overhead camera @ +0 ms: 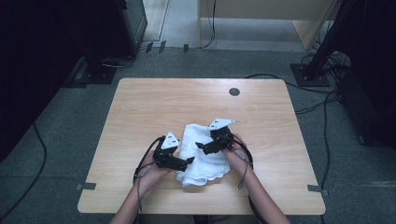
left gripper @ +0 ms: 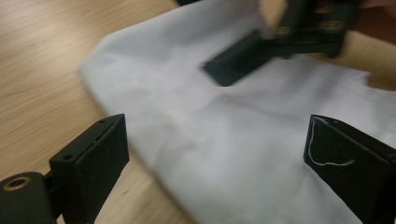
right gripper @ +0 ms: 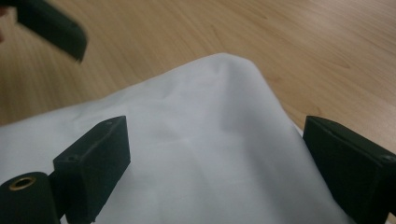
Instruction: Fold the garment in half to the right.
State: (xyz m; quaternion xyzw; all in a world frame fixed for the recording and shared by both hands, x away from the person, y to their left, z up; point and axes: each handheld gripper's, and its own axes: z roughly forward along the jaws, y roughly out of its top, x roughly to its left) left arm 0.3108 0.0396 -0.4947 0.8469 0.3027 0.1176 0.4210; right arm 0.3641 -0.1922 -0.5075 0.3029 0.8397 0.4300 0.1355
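Both wide-open, empty, left gripper (overhead camera: 187,161) and right gripper (overhead camera: 200,146) hover over the white cloth (overhead camera: 201,158) between them

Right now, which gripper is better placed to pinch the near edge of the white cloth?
Probably the left gripper. It sits open at the white cloth's near left edge, close to the hem. The right gripper is also open, but it hovers over the cloth's middle, farther from that edge.
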